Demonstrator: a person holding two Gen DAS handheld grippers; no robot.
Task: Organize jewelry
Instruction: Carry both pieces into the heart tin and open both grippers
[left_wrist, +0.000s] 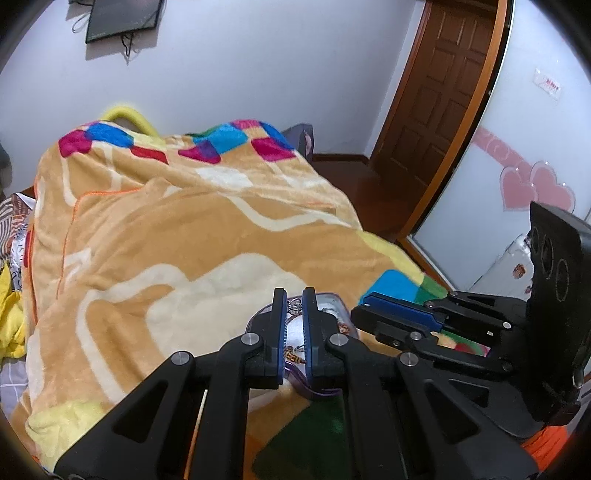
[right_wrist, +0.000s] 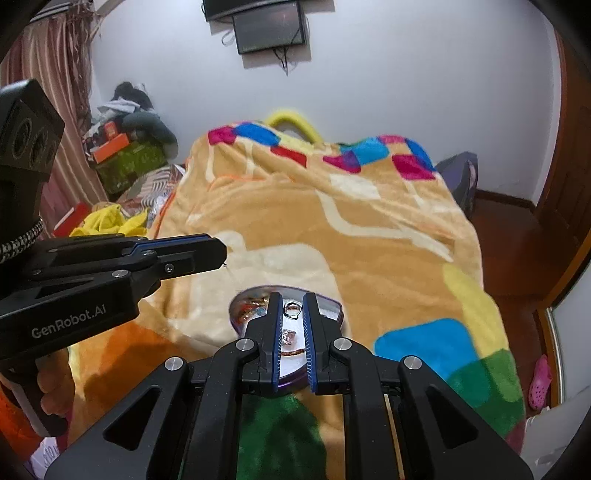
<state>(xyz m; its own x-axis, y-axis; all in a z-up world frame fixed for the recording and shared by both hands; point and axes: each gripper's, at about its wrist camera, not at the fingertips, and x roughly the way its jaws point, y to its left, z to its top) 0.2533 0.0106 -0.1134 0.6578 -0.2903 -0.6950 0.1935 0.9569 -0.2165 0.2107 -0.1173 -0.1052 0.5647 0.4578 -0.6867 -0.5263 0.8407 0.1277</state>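
Observation:
A purple heart-shaped jewelry box (right_wrist: 332, 308) lies open on the blanket, with several small pieces inside; it also shows in the left wrist view (left_wrist: 334, 306). My left gripper (left_wrist: 294, 304) is nearly closed on a small silver ring (left_wrist: 294, 305) above the box. My right gripper (right_wrist: 293, 308) is nearly closed on a silver ring (right_wrist: 292, 309) over the same box. An orange-brown piece (left_wrist: 293, 356) lies in the box below the left fingers. The right gripper appears from the side in the left view (left_wrist: 369, 306), and the left one in the right view (right_wrist: 218, 253).
The box sits on a bed covered by an orange blanket (right_wrist: 369, 236) with coloured squares. A brown door (left_wrist: 439, 110) and wooden floor lie to the right. Clothes and boxes (right_wrist: 122, 155) pile at the far left. A wall screen (right_wrist: 271, 31) hangs behind.

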